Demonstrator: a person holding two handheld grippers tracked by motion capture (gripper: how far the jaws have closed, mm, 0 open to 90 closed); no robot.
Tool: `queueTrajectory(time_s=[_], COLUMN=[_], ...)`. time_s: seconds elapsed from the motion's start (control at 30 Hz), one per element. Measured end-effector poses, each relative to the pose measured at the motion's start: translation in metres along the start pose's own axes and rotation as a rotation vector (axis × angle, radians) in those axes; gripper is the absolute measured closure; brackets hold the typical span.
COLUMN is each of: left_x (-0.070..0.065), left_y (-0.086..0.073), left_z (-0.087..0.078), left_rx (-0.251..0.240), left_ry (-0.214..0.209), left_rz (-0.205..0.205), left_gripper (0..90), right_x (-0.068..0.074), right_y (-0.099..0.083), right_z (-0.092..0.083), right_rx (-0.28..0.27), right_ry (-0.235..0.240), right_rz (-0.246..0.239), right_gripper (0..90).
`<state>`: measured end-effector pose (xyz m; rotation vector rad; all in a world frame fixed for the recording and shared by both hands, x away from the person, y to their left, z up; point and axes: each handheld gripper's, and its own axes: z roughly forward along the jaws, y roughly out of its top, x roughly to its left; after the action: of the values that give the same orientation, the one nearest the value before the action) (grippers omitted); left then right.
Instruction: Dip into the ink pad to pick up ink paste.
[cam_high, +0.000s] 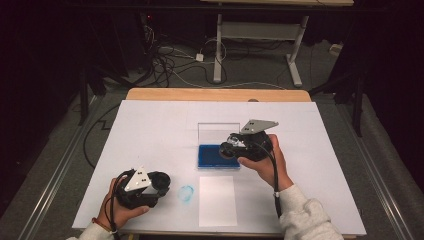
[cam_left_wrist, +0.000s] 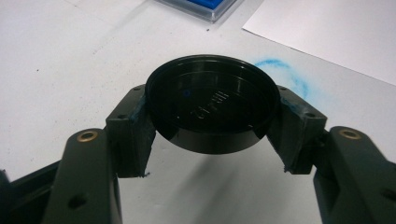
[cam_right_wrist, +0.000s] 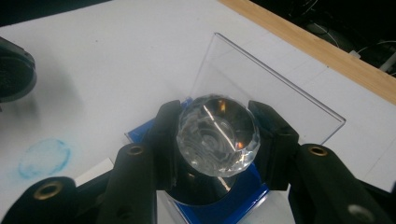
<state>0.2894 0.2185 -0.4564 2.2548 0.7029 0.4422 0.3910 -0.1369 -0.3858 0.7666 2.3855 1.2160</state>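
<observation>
My right gripper (cam_high: 231, 147) is shut on a round stamp (cam_right_wrist: 217, 135) with a faceted clear knob on a black base. It holds the stamp just above a blue ink pad (cam_high: 211, 157), whose clear lid (cam_right_wrist: 266, 88) stands open behind it. At the front left, my left gripper (cam_high: 161, 182) is shut on a round black cap (cam_left_wrist: 212, 109), held low over the white table cover. A round blue stamp mark (cam_high: 186, 193) lies on the cover just right of the left gripper. Blue ink smears the left gripper's pads (cam_left_wrist: 292, 105).
A blank white sheet (cam_high: 217, 201) lies in front of the ink pad, near the table's front edge. The white cover (cam_high: 150, 130) spans most of the wooden table (cam_high: 215, 94). Beyond the table are cables and a desk frame (cam_high: 260, 30) on the floor.
</observation>
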Motion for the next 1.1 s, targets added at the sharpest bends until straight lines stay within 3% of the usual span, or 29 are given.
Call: queueTrajectory(time_s=[0.5,1.1], left_x=[0.002,0.005], left_y=[0.000,0.001], left_z=[-0.001,0.004], left_rx=[-0.002,0.007], left_ry=[-0.002,-0.013], left_rz=[0.001,0.007], left_gripper=[37.0,37.0], right_x=[0.004,0.001], right_y=[0.008,0.005], right_z=[-0.028,-0.057], right_rx=[-0.061,-0.098], right_ry=[0.022,0.004], right_rz=[-0.018,-0.015], right_gripper=[57.4,57.4])
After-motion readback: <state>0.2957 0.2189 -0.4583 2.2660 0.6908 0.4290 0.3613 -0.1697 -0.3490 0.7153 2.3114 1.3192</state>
